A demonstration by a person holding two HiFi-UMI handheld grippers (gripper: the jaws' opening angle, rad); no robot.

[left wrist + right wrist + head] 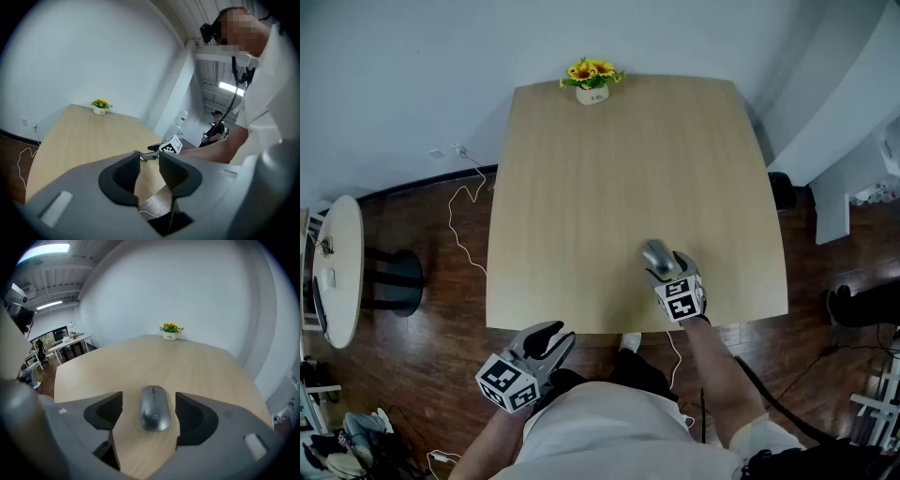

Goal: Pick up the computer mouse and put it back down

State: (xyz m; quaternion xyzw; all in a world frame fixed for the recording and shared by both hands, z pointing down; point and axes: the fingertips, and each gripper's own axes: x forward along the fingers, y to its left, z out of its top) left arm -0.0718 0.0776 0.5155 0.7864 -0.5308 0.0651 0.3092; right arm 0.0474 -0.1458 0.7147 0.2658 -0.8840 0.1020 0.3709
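1. The pale wood worktop (609, 187) fills the middle of my head view, with dark wood floor (422, 356) around it.
2. The person (619, 431) stands at the worktop's near edge, at the bottom of the frame, with one gripper in each hand.
3. My right gripper (666, 265) is low over the worktop in the lower right of the head view. Its jaws are wide apart, one on either side of the computer mouse, and bare wood shows between each pad and the mouse.
4. My left gripper (551, 339) hangs off the worktop's near edge, over the floor, in the lower left of the frame. Its jaws stand a narrow way apart and hold nothing. Through the gap I see only the worktop edge and the floor.
5. The grey computer mouse (153, 411) lies flat on the worktop near the front right corner, with its scroll wheel pointing away from the right gripper's camera.
6. A small white pot of yellow flowers (592, 82) sits at the far edge, top centre of the head view, well apart from the mouse.
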